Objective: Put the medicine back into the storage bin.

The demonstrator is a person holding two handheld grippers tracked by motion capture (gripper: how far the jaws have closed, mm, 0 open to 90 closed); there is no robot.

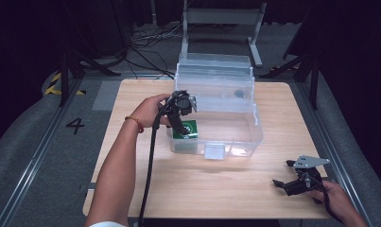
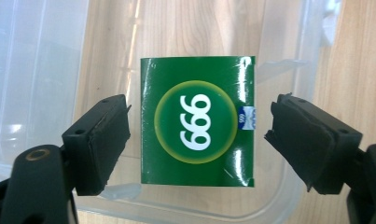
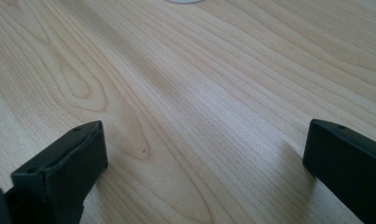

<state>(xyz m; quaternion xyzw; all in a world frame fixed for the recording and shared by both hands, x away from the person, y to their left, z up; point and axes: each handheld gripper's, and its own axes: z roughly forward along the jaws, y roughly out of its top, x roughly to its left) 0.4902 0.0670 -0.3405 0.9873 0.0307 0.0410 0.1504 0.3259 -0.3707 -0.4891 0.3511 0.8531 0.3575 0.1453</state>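
My left gripper (image 2: 197, 140) points down into the clear plastic bin (image 1: 254, 137), its jaws apart on either side of the green packet (image 2: 197, 120), which lies flat on the bin's floor at the near left corner, neither pad touching it. Off to the right, my right gripper (image 1: 292, 182) rests low over the wooden table (image 3: 185, 93) near its front right corner, jaws spread wide with nothing between them
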